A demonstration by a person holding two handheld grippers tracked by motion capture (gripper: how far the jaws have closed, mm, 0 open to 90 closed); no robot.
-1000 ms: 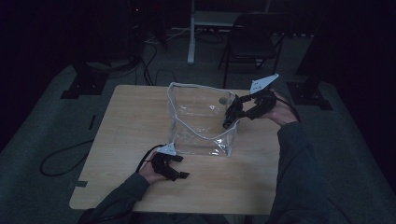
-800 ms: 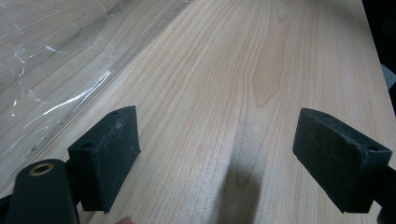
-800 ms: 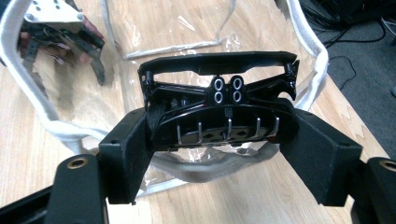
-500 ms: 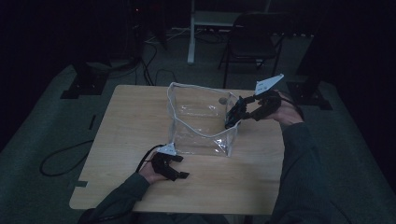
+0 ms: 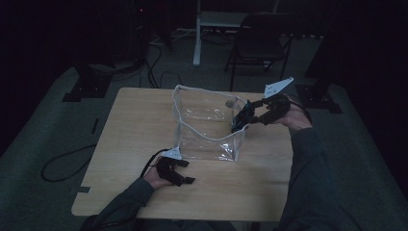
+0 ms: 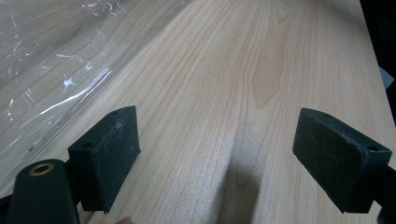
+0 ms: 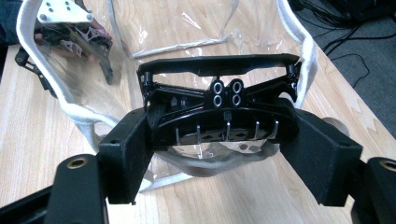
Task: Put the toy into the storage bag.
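A black plastic clip-like part (image 7: 219,105), with 4 small round holes at its middle and a row of thin metal pins along its lower edge, is clamped between the 2 pads of the right gripper (image 7: 219,144); its ends are pressed by the pads, as is seen in the right gripper view; it is held over the open mouth of a clear plastic bag (image 5: 207,127) edged with white trim; in the high view the right gripper (image 5: 239,120) is seen at the bag's right rim, above the wooden table (image 5: 130,125); whether the part touches the trim cannot be told.

The bag is stood upright near the middle of the table, its mouth open upward; a sheet of its clear plastic (image 6: 51,70) is seen at the upper left of the left gripper view.

The left gripper (image 5: 185,174) is rested low on the table just in front of the bag's near left corner; its jaws are set wide apart in the left gripper view (image 6: 229,168), with nothing but bare wood between them.
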